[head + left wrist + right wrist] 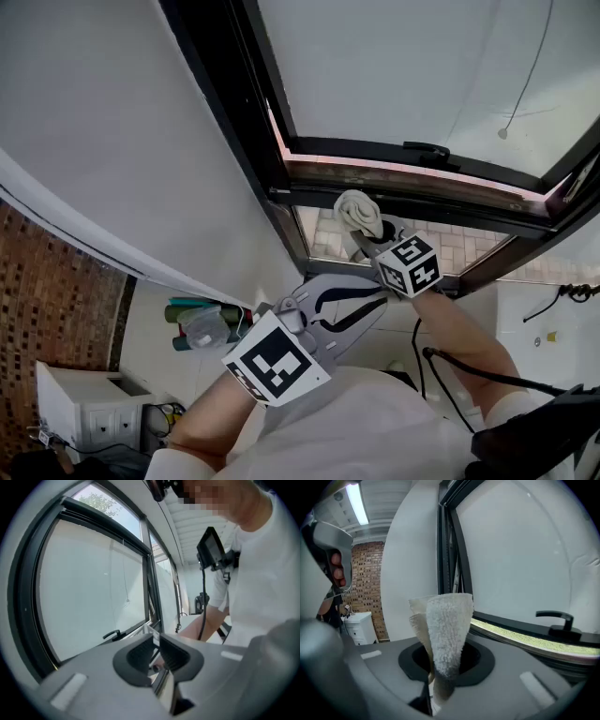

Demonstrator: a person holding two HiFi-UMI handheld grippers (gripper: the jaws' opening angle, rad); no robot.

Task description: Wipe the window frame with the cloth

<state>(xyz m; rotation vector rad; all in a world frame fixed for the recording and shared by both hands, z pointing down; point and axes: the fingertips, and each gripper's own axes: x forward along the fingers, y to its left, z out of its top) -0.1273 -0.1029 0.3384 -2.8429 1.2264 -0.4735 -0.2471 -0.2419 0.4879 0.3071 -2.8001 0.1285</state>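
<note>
A folded off-white terry cloth [358, 212] [445, 630] sticks up from my right gripper [364, 236] [440, 670], which is shut on it. The cloth sits just below the dark window frame's bottom rail [394, 174] [520, 632], close to its left corner; I cannot tell whether it touches. A black window handle [427, 148] [555, 620] lies on the sash above the rail. My left gripper [379, 298] [157, 652] hangs lower, beside the right one and away from the frame, pads nearly together with nothing between them. In the left gripper view, the frame [151, 592] and handle [111, 634] are ahead.
A blind cord with a bead [503, 133] hangs in front of the pane. Below left stand a white cabinet [84, 398], several bottles [202, 323] and a brick wall [52, 291]. A black cable [455, 375] runs along the person's right arm.
</note>
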